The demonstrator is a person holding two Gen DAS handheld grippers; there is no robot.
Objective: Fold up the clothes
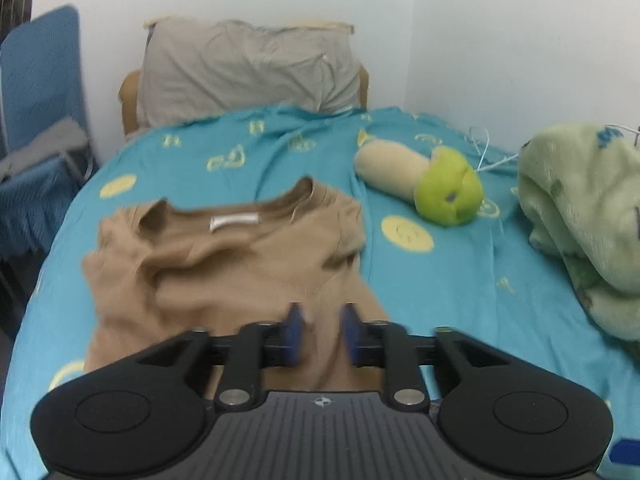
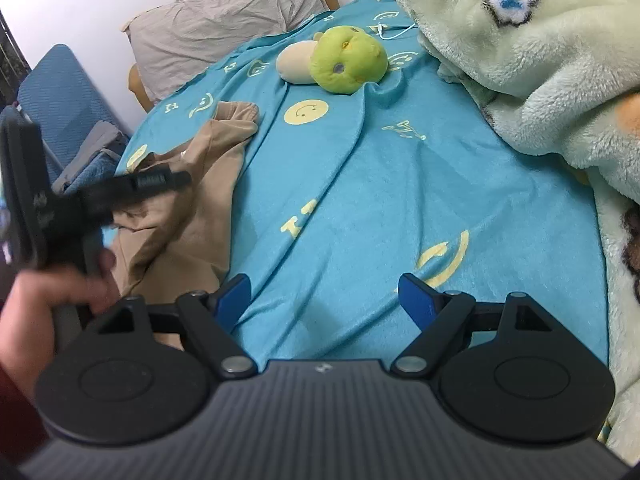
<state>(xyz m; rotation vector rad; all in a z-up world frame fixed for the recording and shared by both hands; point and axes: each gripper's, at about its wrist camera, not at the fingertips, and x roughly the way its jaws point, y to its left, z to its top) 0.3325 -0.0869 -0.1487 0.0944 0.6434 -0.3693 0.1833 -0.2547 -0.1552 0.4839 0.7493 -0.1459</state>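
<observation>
A tan knit sweater (image 1: 236, 264) lies crumpled on the teal bedspread (image 1: 440, 280), neckline and white label toward the pillow. My left gripper (image 1: 320, 332) hovers over the sweater's lower part with a narrow gap between its blue pads (image 1: 294, 332); no cloth is between them. In the right wrist view the sweater (image 2: 188, 200) lies at the left, with the left gripper (image 2: 120, 192) above it. My right gripper (image 2: 324, 300) is wide open over bare bedspread (image 2: 360, 200), right of the sweater.
A green and cream plush toy (image 1: 432, 184) lies beyond the sweater. A pale green fleece blanket (image 1: 588, 220) is heaped at the right. A grey pillow (image 1: 248, 72) stands at the headboard. A blue chair (image 1: 36, 120) stands left of the bed.
</observation>
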